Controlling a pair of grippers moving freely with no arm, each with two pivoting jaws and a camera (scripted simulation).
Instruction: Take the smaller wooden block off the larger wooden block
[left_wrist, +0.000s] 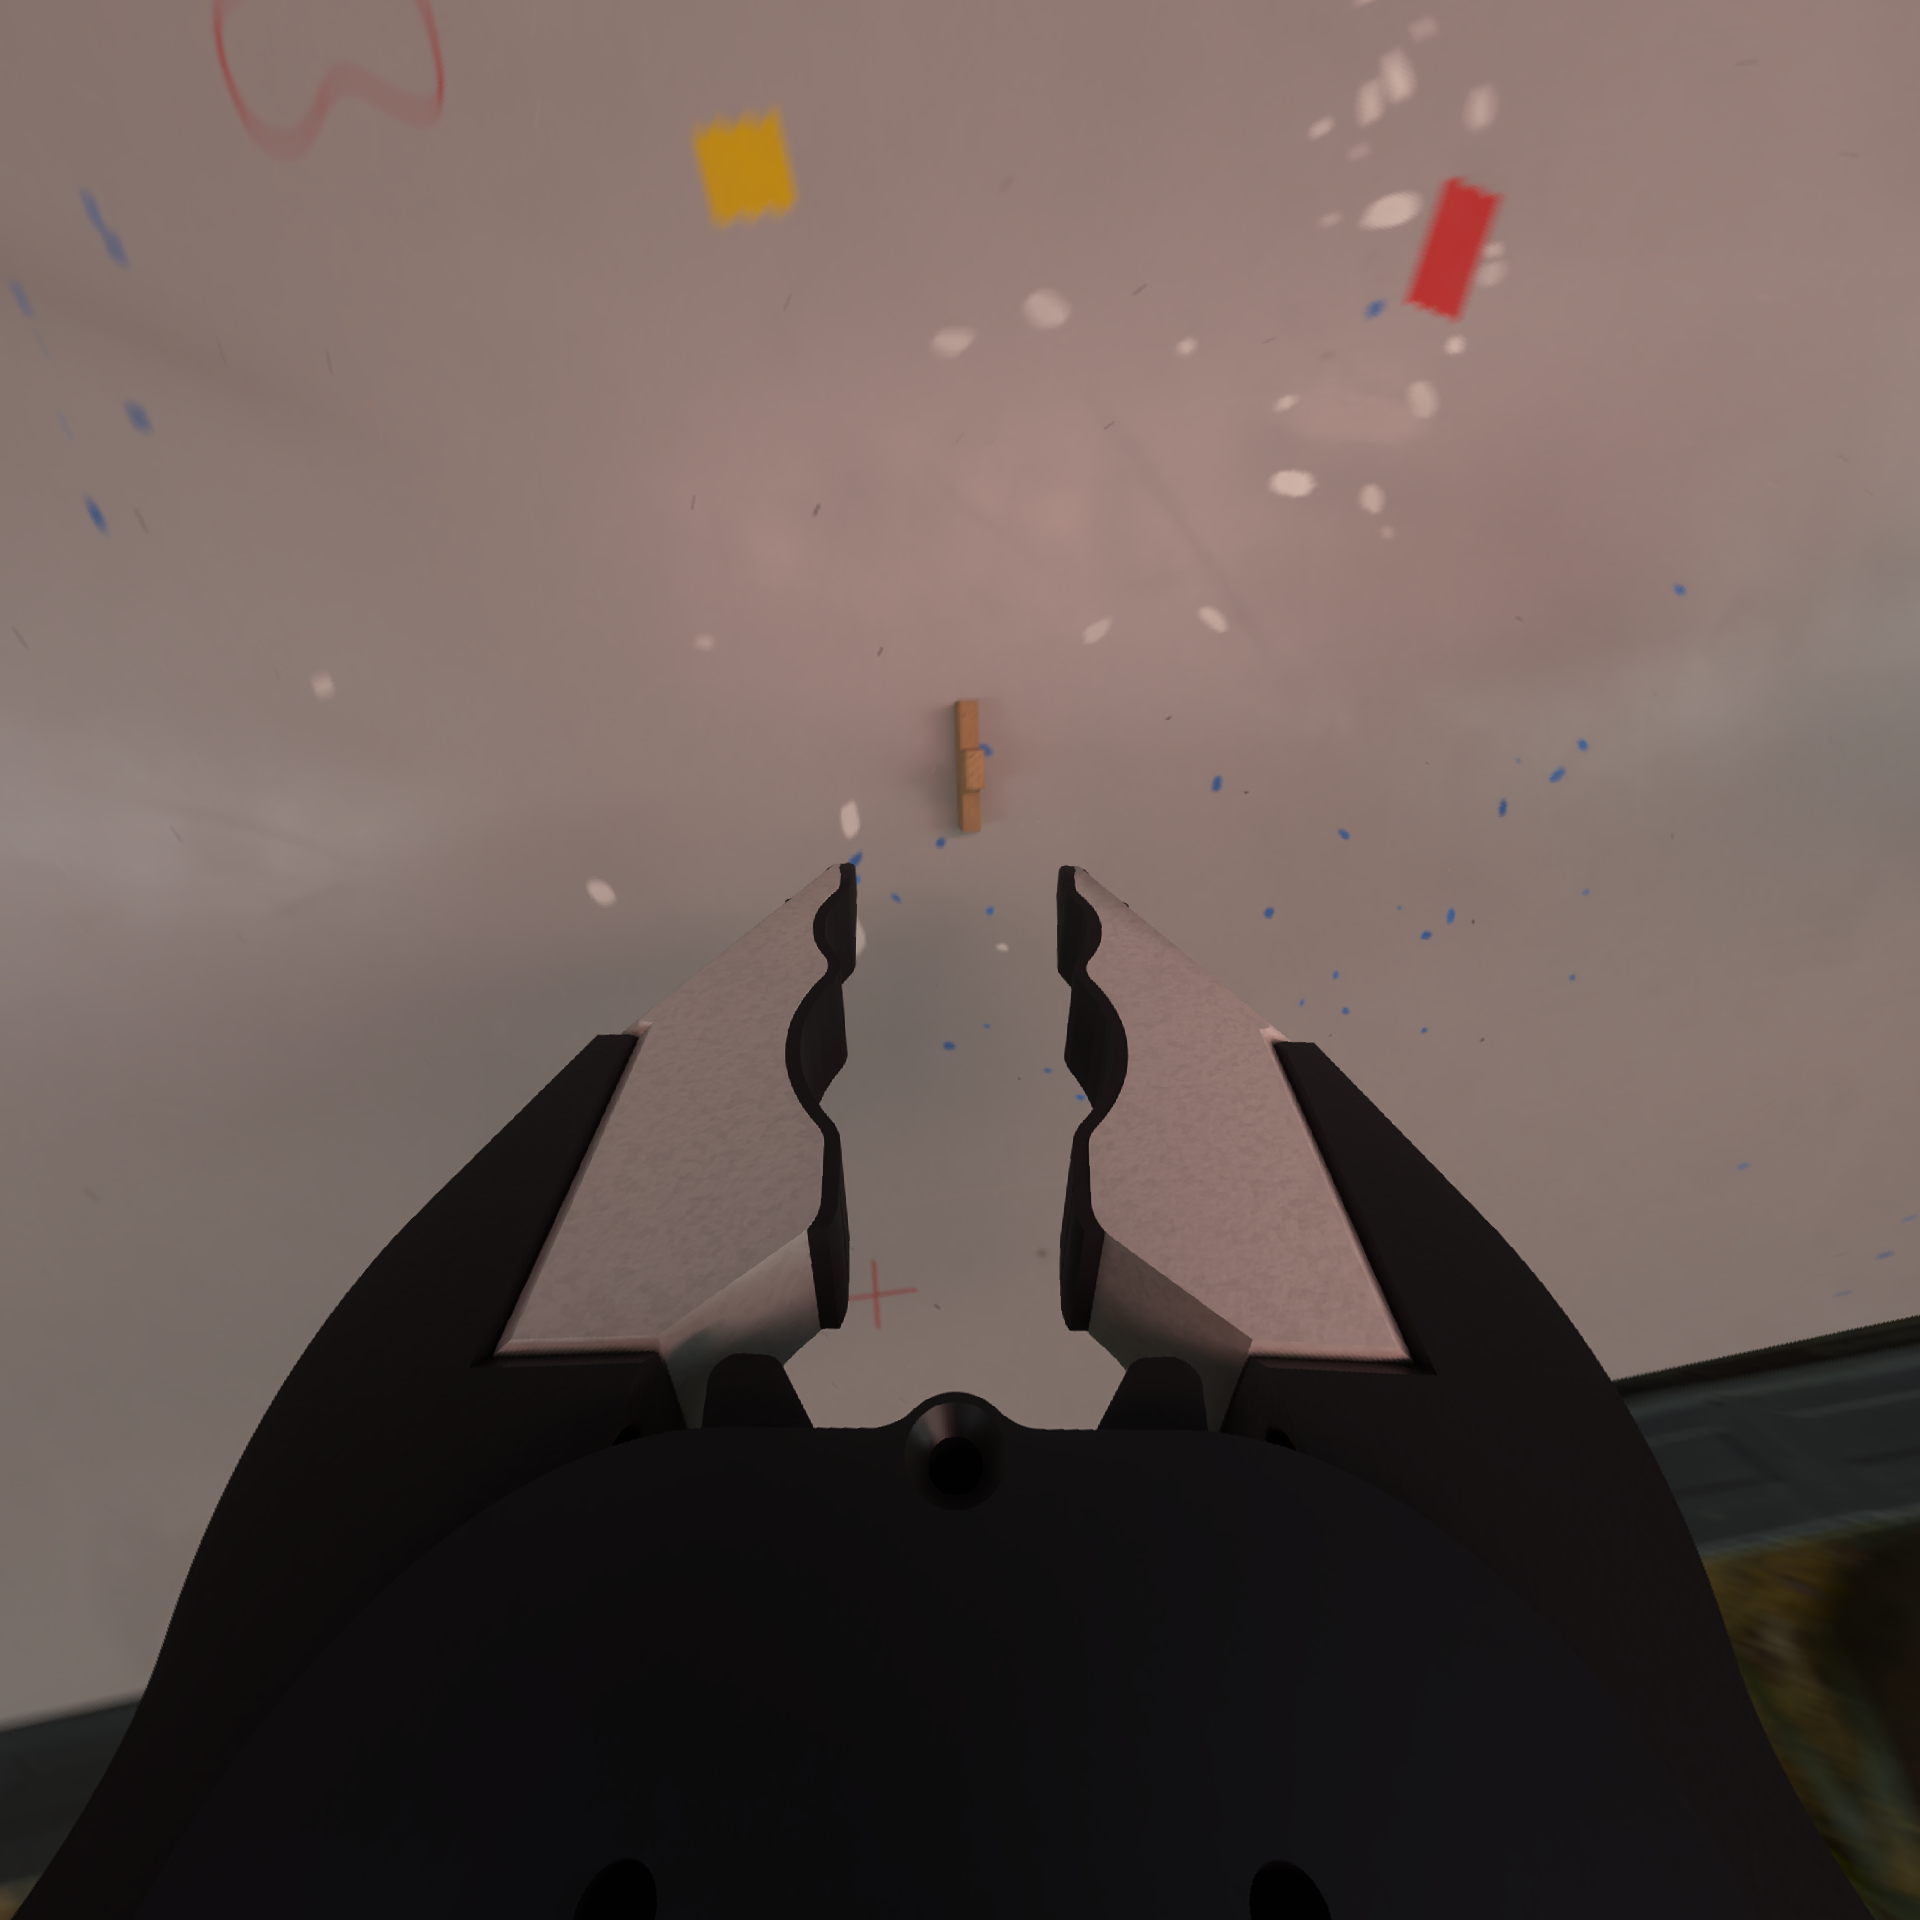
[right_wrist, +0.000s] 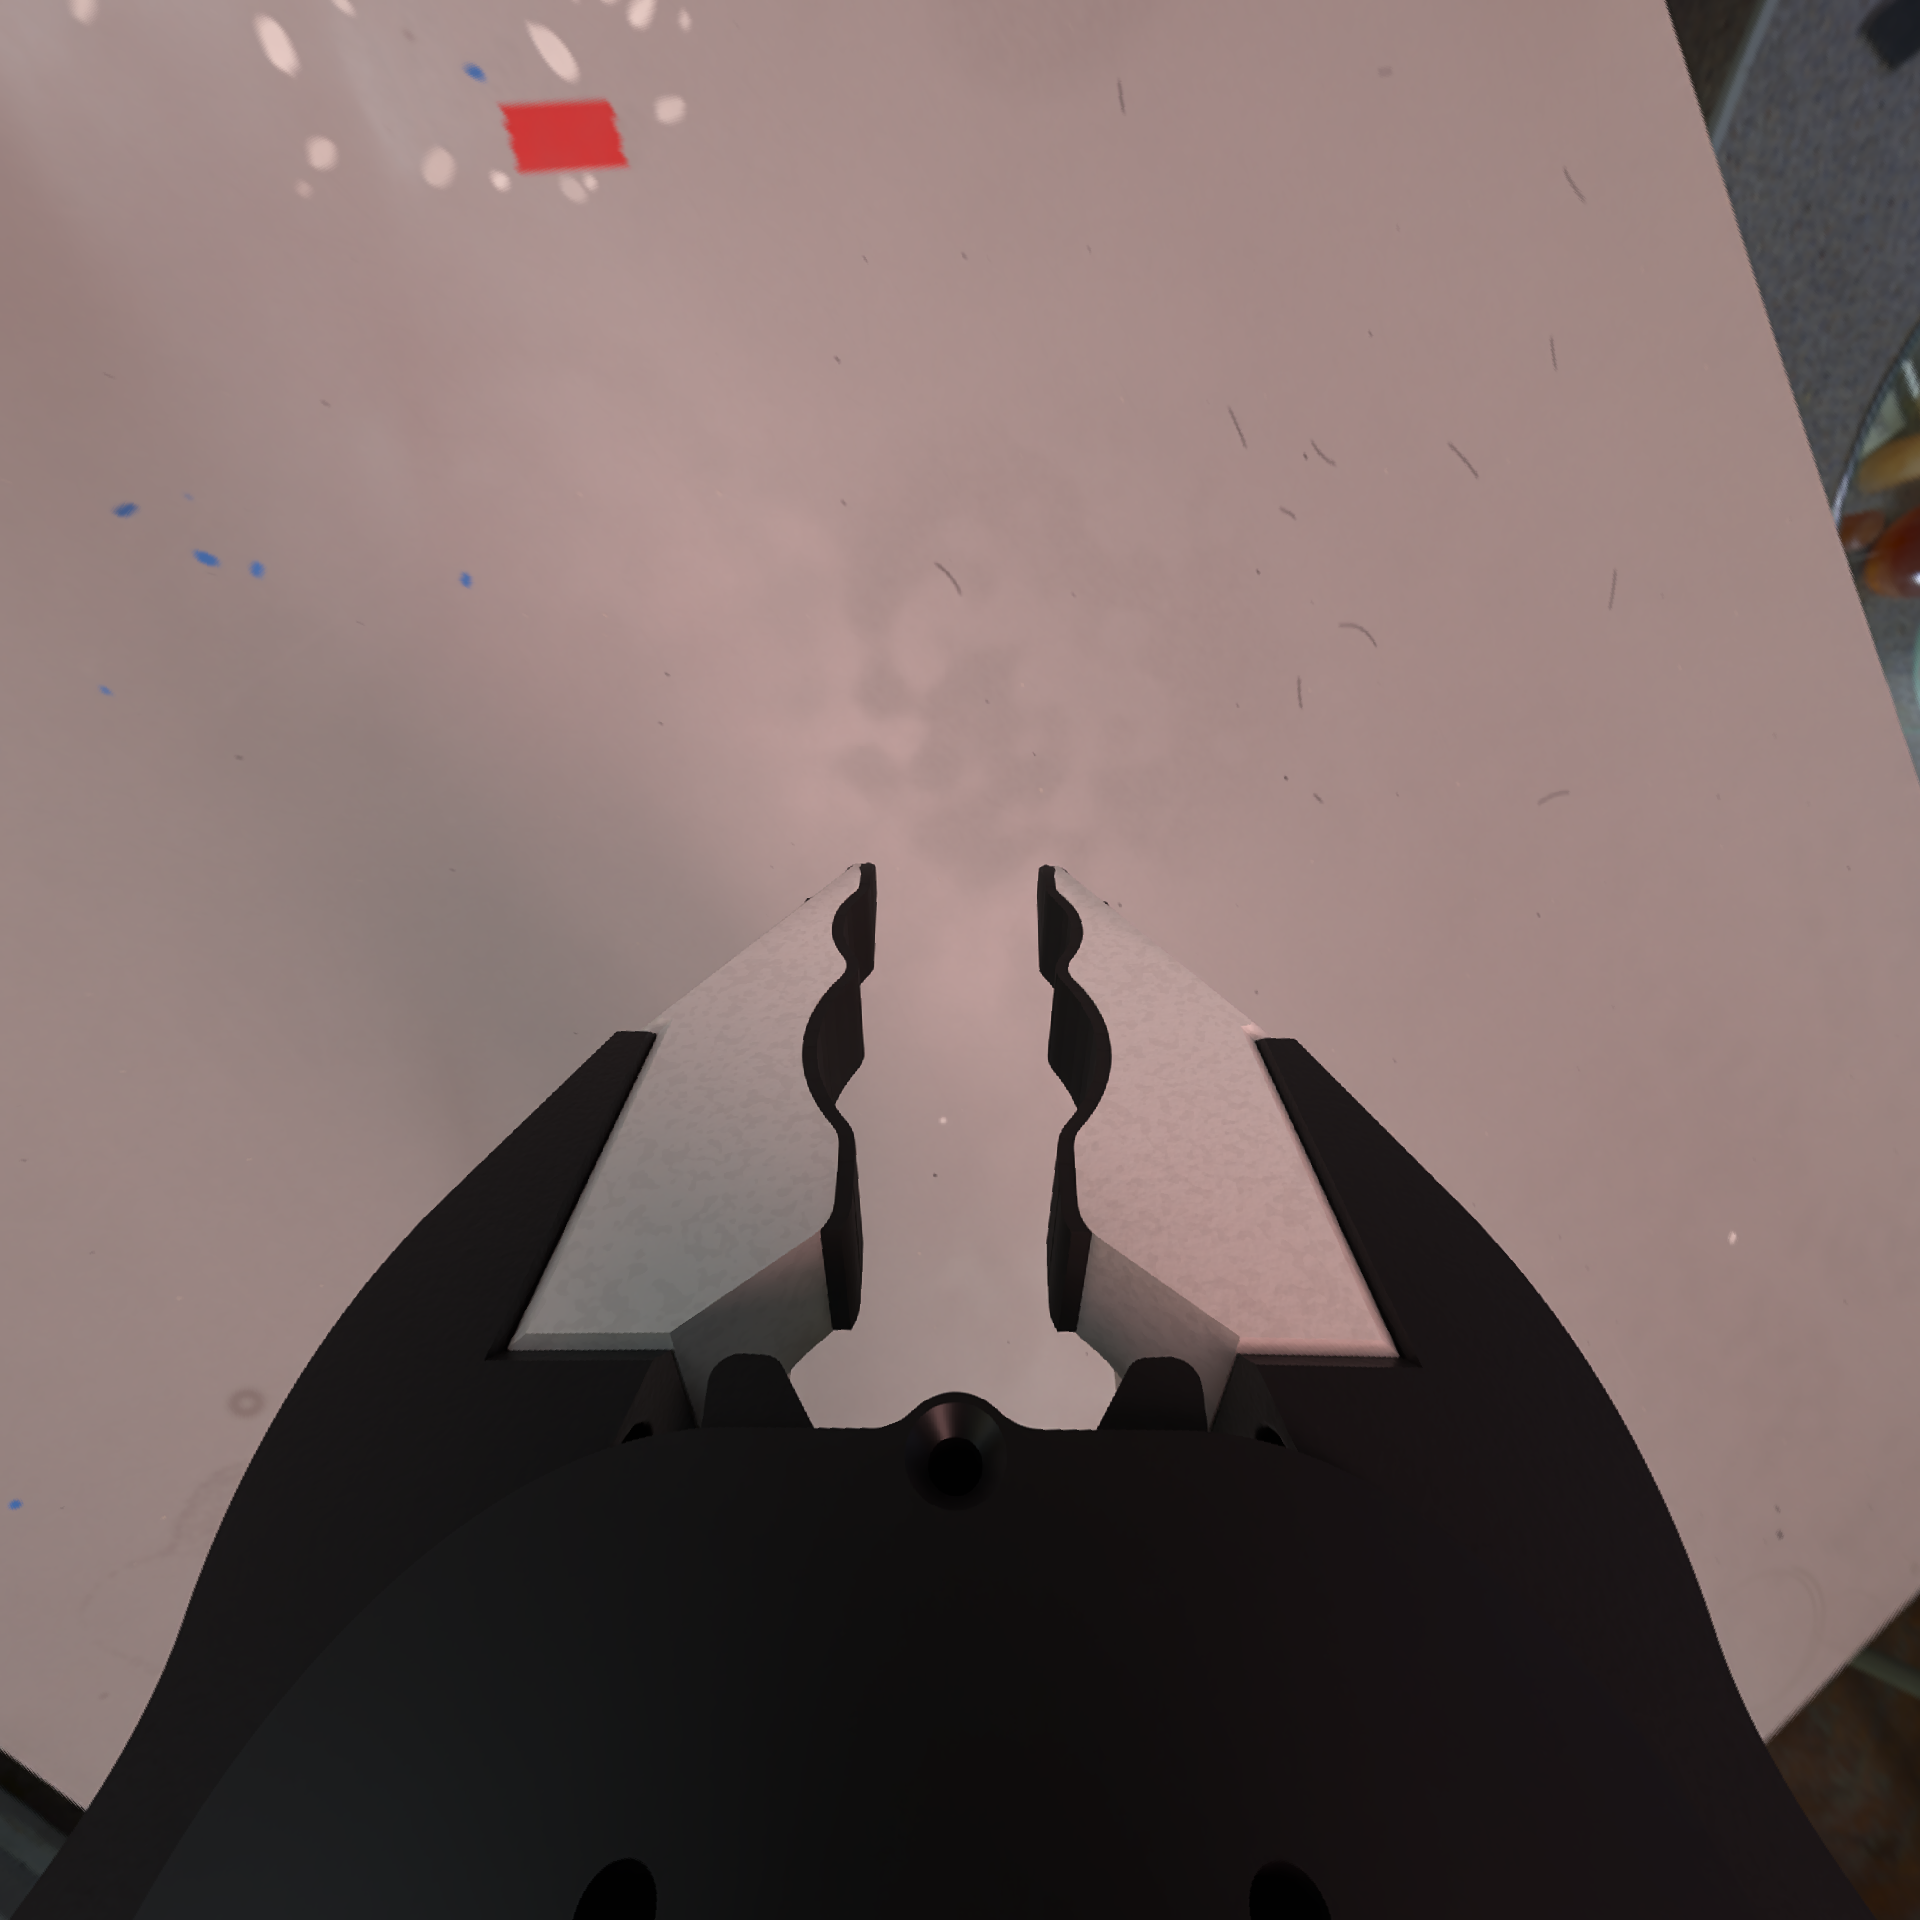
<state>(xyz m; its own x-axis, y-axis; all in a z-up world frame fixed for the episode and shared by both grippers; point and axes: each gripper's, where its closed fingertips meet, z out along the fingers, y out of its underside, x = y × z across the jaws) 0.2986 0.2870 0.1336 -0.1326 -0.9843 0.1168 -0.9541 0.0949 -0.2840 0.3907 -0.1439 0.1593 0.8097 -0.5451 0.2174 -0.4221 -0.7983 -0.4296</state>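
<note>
In the left wrist view a long, thin larger wooden block (left_wrist: 967, 727) lies on the pinkish table, end-on to me. The smaller wooden block (left_wrist: 976, 769) sits on its middle, sticking out a little to the right. My left gripper (left_wrist: 956, 883) is open and empty, a short way in front of the blocks and in line with them. My right gripper (right_wrist: 956, 881) is open and empty over bare table. The blocks do not show in the right wrist view.
A yellow patch (left_wrist: 744, 168), a red patch (left_wrist: 1452, 245), also in the right wrist view (right_wrist: 563, 135), white and blue specks and a red scribble (left_wrist: 327, 78) mark the table. The table's right edge (right_wrist: 1787, 499) runs close by, with floor and a glass dish beyond.
</note>
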